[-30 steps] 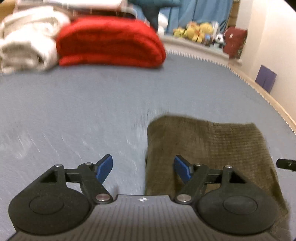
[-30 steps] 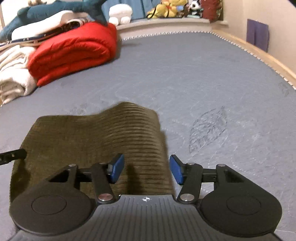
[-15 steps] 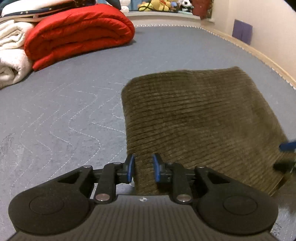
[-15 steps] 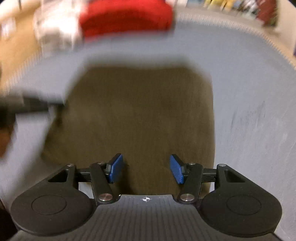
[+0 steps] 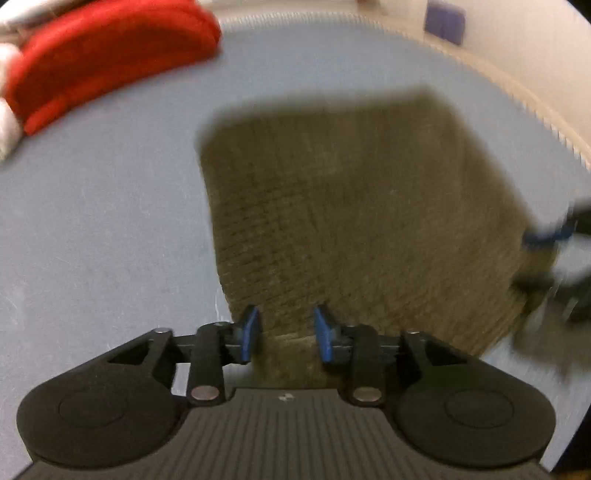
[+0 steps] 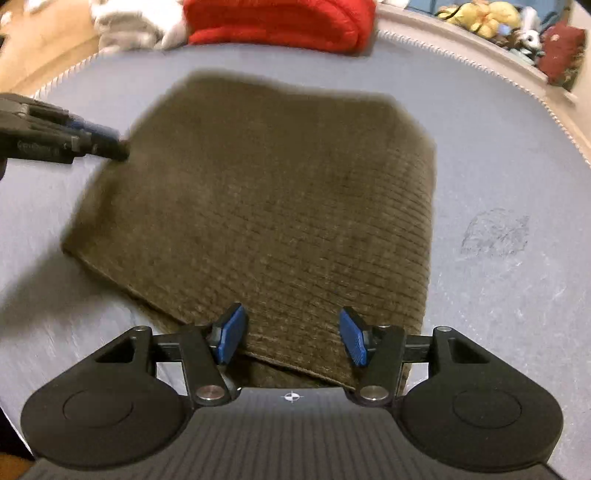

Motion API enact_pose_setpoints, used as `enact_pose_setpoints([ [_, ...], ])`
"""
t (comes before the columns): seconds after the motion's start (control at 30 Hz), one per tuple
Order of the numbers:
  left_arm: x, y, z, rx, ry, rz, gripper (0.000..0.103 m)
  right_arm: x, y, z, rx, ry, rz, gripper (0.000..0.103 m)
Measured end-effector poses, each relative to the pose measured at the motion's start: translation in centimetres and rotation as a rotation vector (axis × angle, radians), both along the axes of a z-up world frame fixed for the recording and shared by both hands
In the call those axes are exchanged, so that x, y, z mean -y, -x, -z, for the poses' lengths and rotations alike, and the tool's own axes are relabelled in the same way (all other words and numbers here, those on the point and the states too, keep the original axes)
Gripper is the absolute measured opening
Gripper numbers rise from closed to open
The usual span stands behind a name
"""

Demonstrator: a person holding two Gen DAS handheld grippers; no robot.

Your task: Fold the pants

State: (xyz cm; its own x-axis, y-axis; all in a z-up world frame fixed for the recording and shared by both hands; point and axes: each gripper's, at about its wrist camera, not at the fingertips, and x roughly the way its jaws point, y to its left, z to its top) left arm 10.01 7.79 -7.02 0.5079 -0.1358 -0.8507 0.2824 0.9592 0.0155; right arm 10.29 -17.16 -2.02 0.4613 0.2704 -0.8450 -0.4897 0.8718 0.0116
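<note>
Nothing readable from where I'm sitting, honestly. The only thing close is some faint embossed lettering on the black body of the left gripper, where it pokes in at the edge of the right wrist view, and it's too small and smeared for me to make out. There's also a little crosshair mark on the right gripper, on its ribbed housing, but that's a symbol, not text.

Grey-blue quilted mattress, folded red blanket, white bedding, stuffed toys, purple box
</note>
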Motion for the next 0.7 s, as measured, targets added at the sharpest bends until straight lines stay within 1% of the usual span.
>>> enact_pose_setpoints([
  [0.03, -0.6, -0.2, -0.3, -0.013, 0.020, -0.019, 0.056, -0.1, -0.1, -0.1, -0.008, -0.005, -0.018, 0.060],
  [0.07, -1.4, -0.6, -0.9, -0.043, 0.056, -0.069, 0.058, -0.1, -0.4, -0.6, -0.021, -0.005, -0.013, 0.059],
  [0.1, -2.1, -0.8, -1.3, -0.048, 0.088, -0.098, 0.058, 0.0, -0.7, -1.2, -0.033, -0.011, 0.009, 0.059],
  [0.13, -2.4, -0.8, -1.7, -0.030, 0.100, -0.110, 0.057, 0.6, -1.1, -1.9, -0.029, -0.032, 0.028, 0.059],
  [0.17, -2.6, -0.7, -2.1, 0.002, 0.084, -0.119, 0.057, 1.0, -1.3, -2.4, -0.013, -0.060, 0.039, 0.059],
  [0.2, -2.6, -0.4, -2.4, 0.036, 0.067, -0.135, 0.057, 1.6, -1.6, -3.2, 0.020, -0.100, 0.056, 0.059],
  [0.23, -2.7, -0.3, -2.8, 0.067, 0.068, -0.157, 0.056, 2.1, -1.7, -3.7, 0.049, -0.123, 0.077, 0.060],
  [0.3, -3.0, -0.5, -3.4, 0.118, 0.121, -0.196, 0.055, 3.2, -3.0, -4.6, 0.118, -0.164, 0.173, 0.060],
  [0.37, -2.9, -1.3, -4.3, 0.179, 0.149, -0.231, 0.049, 4.3, -4.8, -4.5, 0.152, -0.223, 0.280, 0.060],
  [0.43, -2.6, -1.4, -5.2, 0.255, 0.179, -0.253, 0.034, 5.4, -6.9, -3.9, 0.160, -0.272, 0.386, 0.060],
  [0.47, -2.2, -1.7, -5.5, 0.288, 0.194, -0.264, 0.029, 5.5, -7.6, -3.3, 0.152, -0.296, 0.430, 0.060],
  [0.5, -2.0, -2.3, -5.8, 0.313, 0.206, -0.273, 0.021, 5.6, -8.5, -3.0, 0.144, -0.320, 0.462, 0.060],
  [0.57, -1.4, -3.1, -6.1, 0.359, 0.226, -0.292, 0.019, 5.0, -9.8, -2.5, 0.159, -0.340, 0.493, 0.060],
  [0.63, -0.8, -4.2, -5.5, 0.386, 0.239, -0.310, 0.019, 3.9, -10.9, -2.4, 0.219, -0.309, 0.498, 0.060],
  [0.67, -0.4, -5.0, -4.9, 0.384, 0.245, -0.318, 0.019, 3.4, -11.3, -2.2, 0.243, -0.290, 0.490, 0.060],
  [0.7, -0.2, -5.8, -4.0, 0.365, 0.228, -0.336, 0.019, 2.8, -11.9, -1.7, 0.259, -0.267, 0.480, 0.060],
])
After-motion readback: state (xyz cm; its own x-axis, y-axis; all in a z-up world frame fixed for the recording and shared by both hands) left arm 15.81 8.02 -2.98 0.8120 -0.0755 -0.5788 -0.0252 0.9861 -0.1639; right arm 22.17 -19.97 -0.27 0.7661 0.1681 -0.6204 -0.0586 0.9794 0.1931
